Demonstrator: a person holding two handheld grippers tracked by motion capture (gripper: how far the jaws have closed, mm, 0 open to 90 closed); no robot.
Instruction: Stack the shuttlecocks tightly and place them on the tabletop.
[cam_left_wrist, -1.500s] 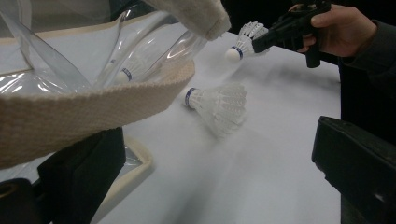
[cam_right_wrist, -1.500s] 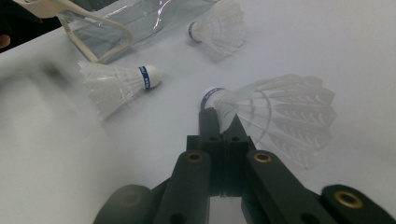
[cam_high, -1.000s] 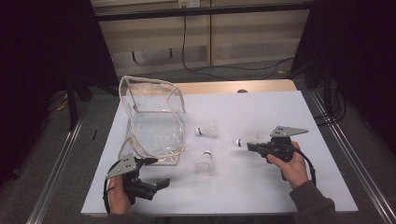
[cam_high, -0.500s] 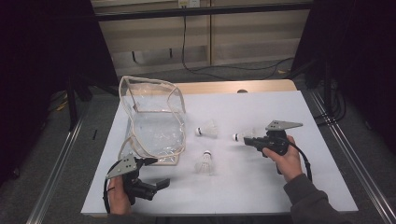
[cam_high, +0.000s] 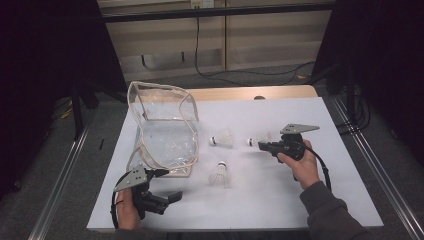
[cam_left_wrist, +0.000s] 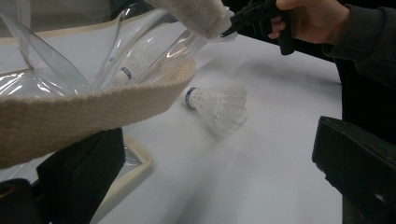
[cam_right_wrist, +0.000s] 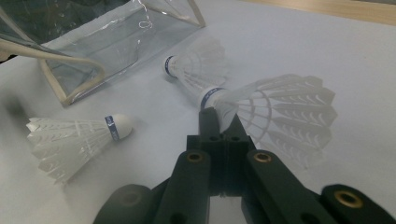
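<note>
- You are working at a table (cam_high: 345, 165) with a white top; a strip of bare light wood shows along its far edge.
- Grey floor (cam_high: 80, 165) surrounds you, with metal rails (cam_high: 55, 200) on both sides.
- Pale wall panels (cam_high: 165, 30) stand ahead, cables (cam_high: 240, 75) trailing below.
- Dark curtains (cam_high: 45, 50) flank you.

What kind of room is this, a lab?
Probably a recording lab or workshop: a white-topped table inside a metal rail frame, dark surroundings and loose cables on the floor behind.
</note>
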